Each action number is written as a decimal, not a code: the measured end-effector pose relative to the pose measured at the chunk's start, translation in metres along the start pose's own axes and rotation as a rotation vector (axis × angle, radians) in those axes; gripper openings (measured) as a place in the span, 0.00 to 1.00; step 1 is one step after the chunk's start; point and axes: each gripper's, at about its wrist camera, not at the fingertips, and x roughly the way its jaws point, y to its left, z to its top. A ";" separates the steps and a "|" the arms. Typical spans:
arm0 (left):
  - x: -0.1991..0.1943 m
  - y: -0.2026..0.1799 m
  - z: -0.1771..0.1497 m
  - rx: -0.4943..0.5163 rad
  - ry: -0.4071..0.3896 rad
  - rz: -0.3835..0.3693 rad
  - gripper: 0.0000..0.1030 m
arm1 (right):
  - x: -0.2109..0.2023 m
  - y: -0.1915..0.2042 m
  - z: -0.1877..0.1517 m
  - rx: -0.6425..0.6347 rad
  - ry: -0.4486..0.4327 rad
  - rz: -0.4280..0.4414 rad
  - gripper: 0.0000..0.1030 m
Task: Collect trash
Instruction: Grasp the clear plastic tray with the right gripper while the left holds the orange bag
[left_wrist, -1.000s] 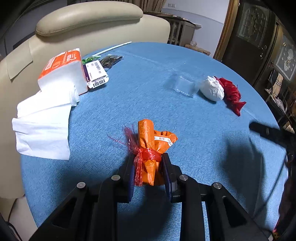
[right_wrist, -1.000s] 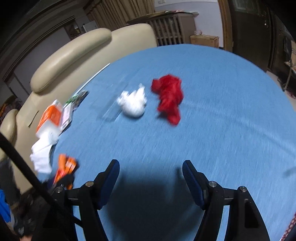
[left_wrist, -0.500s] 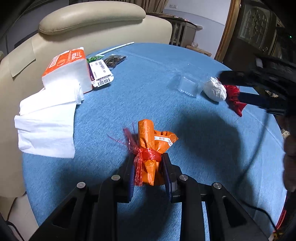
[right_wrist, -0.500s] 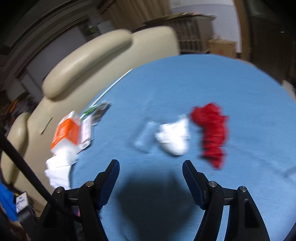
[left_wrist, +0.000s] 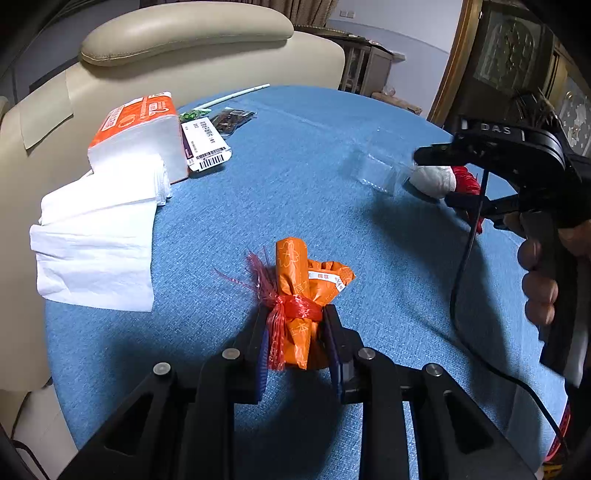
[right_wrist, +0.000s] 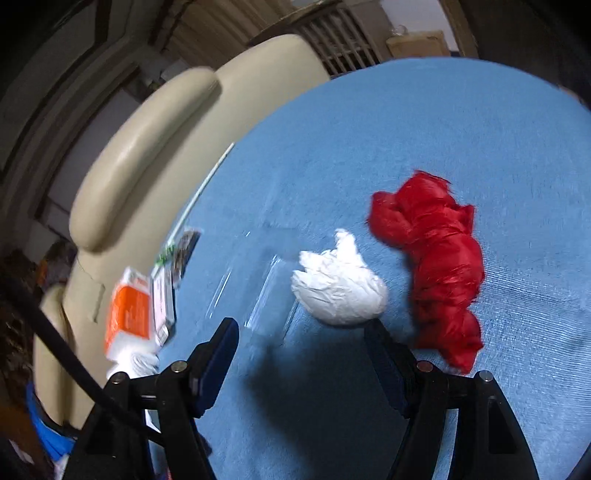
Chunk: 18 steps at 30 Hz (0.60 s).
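My left gripper (left_wrist: 297, 325) clamps an orange bag roll (left_wrist: 300, 291) over the blue tablecloth (right_wrist: 424, 122), while my right gripper (right_wrist: 301, 332), jaws wide and empty, should straddle the crumpled white wad (right_wrist: 338, 290) squarely, avoiding the red bag (right_wrist: 439, 258) just beside it.

Your right gripper (right_wrist: 301, 345) has come in over the blue surface (right_wrist: 461, 129), from the right edge of the left wrist frame toward the upper right. The white crumpled wad (right_wrist: 338, 290) now sits just ahead of its wide-apart jaws at frame centre, and the red plastic bag (right_wrist: 439, 258) lies right of centre, larger than a second ago.
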 end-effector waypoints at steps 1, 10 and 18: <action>0.000 0.000 0.000 -0.001 0.001 -0.002 0.27 | 0.002 0.010 -0.003 -0.033 0.007 -0.012 0.72; -0.006 0.011 -0.005 -0.022 0.005 0.012 0.27 | 0.040 0.054 0.001 -0.049 0.034 -0.072 0.72; -0.010 0.010 -0.010 -0.015 0.002 0.024 0.27 | 0.056 0.060 0.012 -0.080 0.008 -0.170 0.66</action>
